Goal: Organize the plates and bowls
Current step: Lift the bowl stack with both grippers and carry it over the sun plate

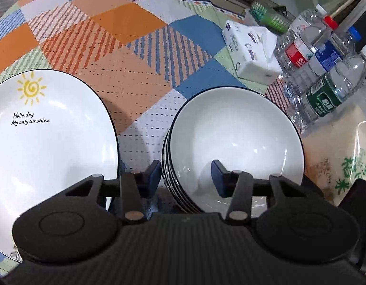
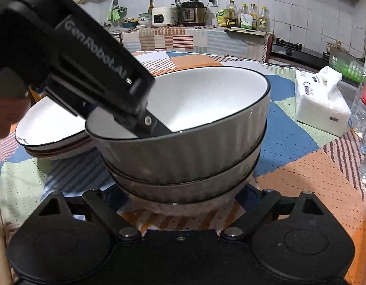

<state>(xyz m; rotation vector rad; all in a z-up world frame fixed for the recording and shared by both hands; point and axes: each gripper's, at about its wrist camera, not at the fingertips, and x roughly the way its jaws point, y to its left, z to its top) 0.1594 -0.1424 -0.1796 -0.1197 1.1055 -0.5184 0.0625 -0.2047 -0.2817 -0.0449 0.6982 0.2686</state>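
Observation:
A stack of several white bowls with black rims stands on the patchwork tablecloth; its ribbed grey outsides fill the right wrist view. My left gripper straddles the near-left rim of the top bowl. One blue pad sits outside the stack and the other inside the bowl, with a gap still showing, so it is open. Its inner finger reaches down into the top bowl. My right gripper stands wide open around the foot of the stack, fingertips hidden behind it. A stack of plates with a sun drawing lies to the left.
A tissue pack and several plastic water bottles stand at the table's right side. A printed plastic bag lies near the bowls. The plates sit close to the bowls' left. A hand holds the left gripper. A kitchen counter runs behind.

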